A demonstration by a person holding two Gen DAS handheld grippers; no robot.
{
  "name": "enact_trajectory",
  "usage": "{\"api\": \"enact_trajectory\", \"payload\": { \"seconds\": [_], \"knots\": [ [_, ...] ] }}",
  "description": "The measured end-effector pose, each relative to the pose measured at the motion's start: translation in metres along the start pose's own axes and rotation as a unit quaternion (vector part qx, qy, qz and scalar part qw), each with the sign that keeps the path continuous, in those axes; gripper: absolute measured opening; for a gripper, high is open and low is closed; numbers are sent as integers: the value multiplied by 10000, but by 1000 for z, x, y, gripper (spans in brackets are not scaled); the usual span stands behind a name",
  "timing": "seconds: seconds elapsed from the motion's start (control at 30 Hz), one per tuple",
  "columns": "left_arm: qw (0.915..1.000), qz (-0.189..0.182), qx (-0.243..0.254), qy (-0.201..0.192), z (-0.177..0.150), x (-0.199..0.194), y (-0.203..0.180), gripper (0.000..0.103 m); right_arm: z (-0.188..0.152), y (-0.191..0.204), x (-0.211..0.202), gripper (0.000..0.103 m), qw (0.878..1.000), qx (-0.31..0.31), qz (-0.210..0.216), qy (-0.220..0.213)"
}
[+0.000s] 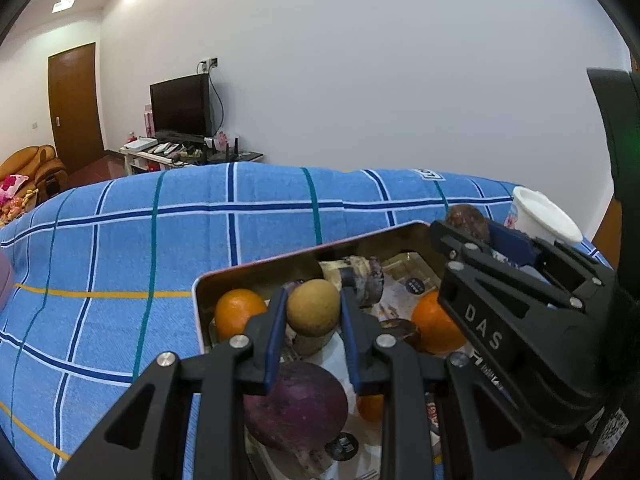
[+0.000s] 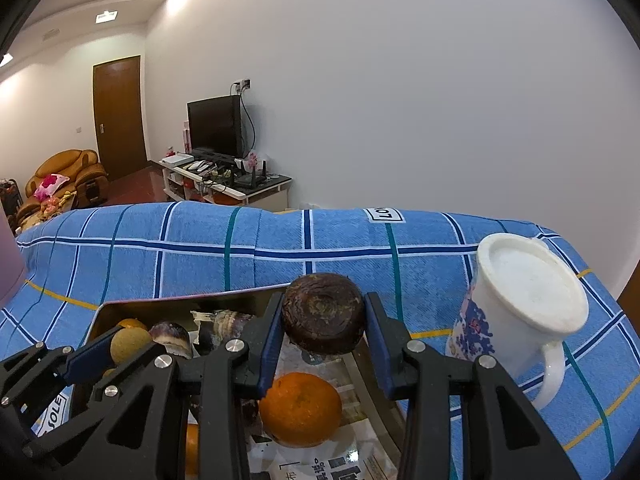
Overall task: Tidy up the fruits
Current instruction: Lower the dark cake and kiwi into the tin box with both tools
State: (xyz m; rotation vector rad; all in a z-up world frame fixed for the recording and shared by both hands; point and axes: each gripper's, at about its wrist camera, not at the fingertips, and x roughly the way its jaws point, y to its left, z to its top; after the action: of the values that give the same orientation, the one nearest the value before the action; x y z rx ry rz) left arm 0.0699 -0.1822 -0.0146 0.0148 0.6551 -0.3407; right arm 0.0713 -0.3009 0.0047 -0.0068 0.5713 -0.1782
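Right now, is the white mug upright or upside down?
Upside down: the mug shows its flat base on top, its handle low, resting on the blue cloth.

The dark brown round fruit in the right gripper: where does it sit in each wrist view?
Left wrist view: dark brown fruit at far right, pinched in the right gripper, beside the white mug.
Right wrist view: centre frame, between the blue pads.
Shared landmark: the white mug, upside down on the cloth.
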Motion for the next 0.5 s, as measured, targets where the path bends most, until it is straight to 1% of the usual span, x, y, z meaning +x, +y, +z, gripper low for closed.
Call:
{"api": "enact_trajectory", "payload": {
  "seconds": [0.37,0.5],
  "knots": [
    [9999,34,-100,60,5,4,8,27,1,7,9,41,9999,-85,97,88],
    [9997,138,-101,198,3,9,9,27,0,10,18,41,9994,-111,180,267]
  ]
}}
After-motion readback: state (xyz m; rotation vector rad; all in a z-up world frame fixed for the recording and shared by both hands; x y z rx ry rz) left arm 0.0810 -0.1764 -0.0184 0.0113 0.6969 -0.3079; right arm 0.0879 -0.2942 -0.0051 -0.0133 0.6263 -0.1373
